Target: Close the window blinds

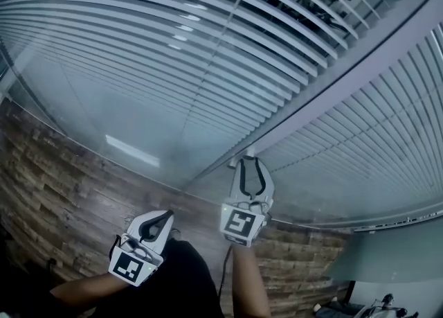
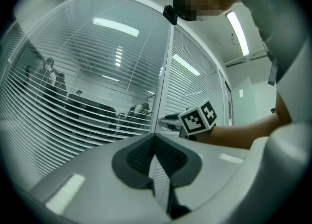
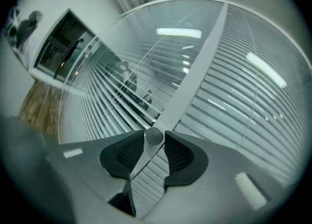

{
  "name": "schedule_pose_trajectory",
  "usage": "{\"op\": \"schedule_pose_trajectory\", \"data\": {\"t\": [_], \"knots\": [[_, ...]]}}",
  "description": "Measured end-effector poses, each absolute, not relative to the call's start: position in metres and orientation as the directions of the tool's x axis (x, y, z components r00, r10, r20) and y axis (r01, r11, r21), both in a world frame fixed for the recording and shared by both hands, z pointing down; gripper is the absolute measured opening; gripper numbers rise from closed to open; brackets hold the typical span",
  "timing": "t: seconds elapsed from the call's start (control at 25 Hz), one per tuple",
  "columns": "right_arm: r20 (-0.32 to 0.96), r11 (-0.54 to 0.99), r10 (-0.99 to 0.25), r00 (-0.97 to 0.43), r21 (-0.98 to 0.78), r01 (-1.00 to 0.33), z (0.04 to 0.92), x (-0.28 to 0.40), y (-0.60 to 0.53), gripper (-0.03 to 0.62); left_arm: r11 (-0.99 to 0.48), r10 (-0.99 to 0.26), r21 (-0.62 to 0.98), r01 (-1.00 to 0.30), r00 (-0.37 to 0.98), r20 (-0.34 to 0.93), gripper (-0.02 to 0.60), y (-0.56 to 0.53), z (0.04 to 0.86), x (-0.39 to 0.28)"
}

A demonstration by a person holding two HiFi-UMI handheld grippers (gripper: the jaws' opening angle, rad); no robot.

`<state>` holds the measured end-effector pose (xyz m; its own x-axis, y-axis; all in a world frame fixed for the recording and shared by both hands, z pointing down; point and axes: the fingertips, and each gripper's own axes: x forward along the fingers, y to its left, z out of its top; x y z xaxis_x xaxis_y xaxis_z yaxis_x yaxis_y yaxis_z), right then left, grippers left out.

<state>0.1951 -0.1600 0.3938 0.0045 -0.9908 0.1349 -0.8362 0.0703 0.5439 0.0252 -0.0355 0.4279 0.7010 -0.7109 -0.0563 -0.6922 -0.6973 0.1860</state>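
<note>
The right tongs (image 3: 155,142) clench a small round knob (image 3: 154,135) on the smooth grey window post (image 3: 195,81); the left tongs (image 2: 155,137) are pressed together, empty. Thin, flat-slatted blinds (image 3: 234,86) hang behind glass on both sides of that post.

Left gripper (image 1: 165,216) closed low; right gripper (image 1: 250,163) raised, apparently gripping.

No words, numbers or brand names can be read anywhere. The only printed signs are black-and-white square code patterns, one on the marker cube (image 1: 131,266) of the left gripper (image 1: 165,218) and one on the marker cube (image 1: 242,224) of the right gripper (image 1: 249,161).
</note>
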Motion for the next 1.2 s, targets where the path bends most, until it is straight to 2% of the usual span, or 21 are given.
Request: {"op": "schedule_pose_trajectory", "data": {"t": [0.16, 0.32, 0.64, 0.88, 1.2], "knots": [[0.112, 0.04, -0.994, -0.012, 0.256, -0.966, 0.392, 0.197, -0.152, 0.15, -0.671, -0.736, 0.186, -0.718, 0.675, -0.046, -0.002, -0.029, 0.428, 0.023], [0.084, 0.035, -0.996, -0.023, 0.14, -0.99, 0.387, 0.195, -0.151, 0.155, -0.644, -0.762, 0.153, -0.75, 0.645, -0.047, -0.002, -0.021, 0.425, 0.026], [0.07, 0.083, -0.995, -0.075, 0.116, -0.99, 0.38, 0.19, -0.151, 0.14, -0.632, -0.774, 0.164, -0.758, 0.626, -0.094, -0.002, -0.012, 0.401, 0.059], [0.08, 0.089, -0.994, -0.08, 0.115, -0.989, 0.405, 0.185, -0.146, 0.135, -0.653, -0.754, 0.161, -0.74, 0.656, -0.041, -0.002, -0.008, 0.444, 0.067], [0.073, 0.023, -0.997, -0.016, 0.101, -0.995, 0.393, 0.196, -0.157, 0.129, -0.67, -0.738, 0.176, -0.721, 0.673, -0.052, -0.002, -0.032, 0.433, 0.066]]}}
